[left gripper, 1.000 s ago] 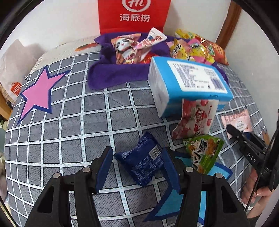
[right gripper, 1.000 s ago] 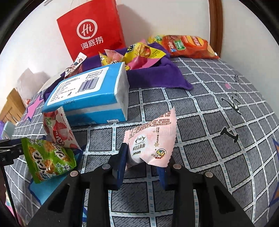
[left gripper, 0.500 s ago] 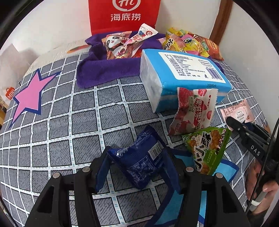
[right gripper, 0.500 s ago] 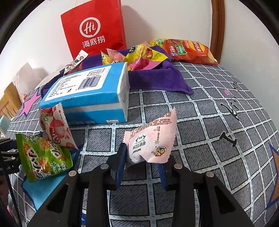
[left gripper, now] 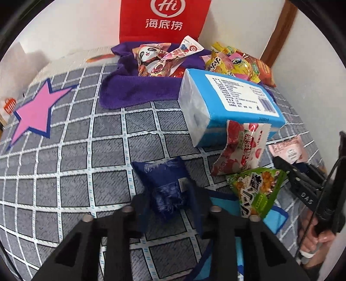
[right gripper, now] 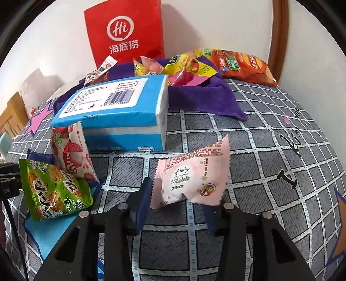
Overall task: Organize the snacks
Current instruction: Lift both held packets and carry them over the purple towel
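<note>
In the left wrist view my left gripper [left gripper: 173, 201] is closing its jaws on a dark blue snack packet [left gripper: 162, 175]. The packet is pinched and crumpled between the pads, on the grey checked bedcover [left gripper: 75, 173]. In the right wrist view my right gripper [right gripper: 177, 205] is opening. A pink snack packet [right gripper: 192, 179] stands between its spread fingers and rests on the cover, with no pad pressing it. A green packet [right gripper: 52, 190] and a red-and-white strawberry packet [right gripper: 69, 151] lean by a blue tissue pack [right gripper: 116, 112] between the two grippers.
At the back, a purple towel [left gripper: 134, 90] holds a pile of snacks in front of a red paper bag [left gripper: 162, 19]. An orange chip bag [right gripper: 242, 64] lies by the wall. A wooden post [left gripper: 279, 32] and the white wall bound the right. A hand [left gripper: 313, 237] grips the right tool.
The left gripper moved forward over the blue packet and its jaws closed on it. The right jaws spread apart from the pink packet, which stays on the cover.
</note>
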Action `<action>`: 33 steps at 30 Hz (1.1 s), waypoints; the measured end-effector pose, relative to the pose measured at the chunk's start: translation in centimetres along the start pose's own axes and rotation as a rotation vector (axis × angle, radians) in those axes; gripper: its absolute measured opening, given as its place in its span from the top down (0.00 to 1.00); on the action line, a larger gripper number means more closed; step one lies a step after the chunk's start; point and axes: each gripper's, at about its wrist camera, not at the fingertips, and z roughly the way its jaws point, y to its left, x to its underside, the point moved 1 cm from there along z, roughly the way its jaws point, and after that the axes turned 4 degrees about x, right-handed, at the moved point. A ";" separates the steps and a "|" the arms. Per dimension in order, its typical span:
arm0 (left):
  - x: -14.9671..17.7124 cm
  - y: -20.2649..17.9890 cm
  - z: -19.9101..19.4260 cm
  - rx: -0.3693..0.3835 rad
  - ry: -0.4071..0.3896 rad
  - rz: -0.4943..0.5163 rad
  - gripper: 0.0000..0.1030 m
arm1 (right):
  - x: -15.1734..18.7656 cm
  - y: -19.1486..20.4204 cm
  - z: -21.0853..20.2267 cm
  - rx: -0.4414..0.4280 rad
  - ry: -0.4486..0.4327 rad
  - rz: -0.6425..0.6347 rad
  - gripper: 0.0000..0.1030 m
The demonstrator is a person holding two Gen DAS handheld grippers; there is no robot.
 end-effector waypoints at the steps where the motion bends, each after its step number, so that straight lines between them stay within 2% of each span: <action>1: 0.1 0.1 -0.1 0.014 0.005 -0.006 0.78 | 0.0 -0.2 0.0 -0.008 -0.002 0.009 0.63; 7: -0.1 0.4 -0.7 0.008 -0.008 -0.007 0.81 | 0.0 -1.1 -0.3 -0.061 -0.007 0.069 0.70; 11: -0.7 0.9 -1.8 0.010 -0.025 -0.010 0.81 | -0.3 -0.5 -0.8 -0.026 -0.009 0.031 0.71; 20: -4.0 1.7 -3.9 -0.012 -0.082 -0.014 0.81 | -2.8 0.7 -3.7 -0.053 -0.062 -0.006 0.71; 27: -8.0 1.3 -5.8 -0.024 -0.129 0.002 0.81 | -7.4 0.2 -7.0 -0.024 -0.120 -0.009 0.71; 33: -12.6 0.1 -7.9 -0.058 -0.198 0.029 0.81 | -13.3 0.1 -8.6 -0.029 -0.160 0.018 0.71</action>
